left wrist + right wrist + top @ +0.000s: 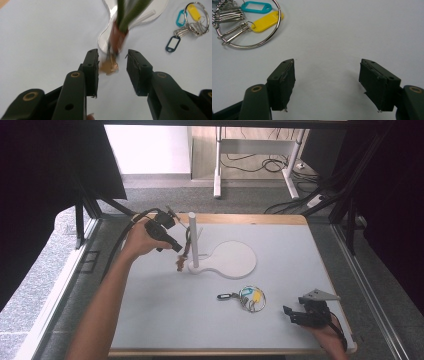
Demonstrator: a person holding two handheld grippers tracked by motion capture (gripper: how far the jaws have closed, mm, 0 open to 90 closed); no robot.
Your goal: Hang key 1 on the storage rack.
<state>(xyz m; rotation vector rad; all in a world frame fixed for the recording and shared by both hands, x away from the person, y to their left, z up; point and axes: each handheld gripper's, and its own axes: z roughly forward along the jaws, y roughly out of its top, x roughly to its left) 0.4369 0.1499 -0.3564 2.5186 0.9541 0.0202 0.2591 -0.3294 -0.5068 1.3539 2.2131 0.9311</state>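
Observation:
A white stand with an upright post is on the table. A green strap hangs by the post, with a brown tag at its lower end. My left gripper is held just left of the post. In the left gripper view its jaws stand apart, and the blurred brown tag dangles between their tips without being pinched. A key ring with coloured tags lies mid-table. My right gripper rests near the front right corner. It is open over bare table.
The key ring carries a yellow tag, a teal tag and a dark tag. The table's wooden edge runs along the far side. Black frame legs and cables stand beyond it.

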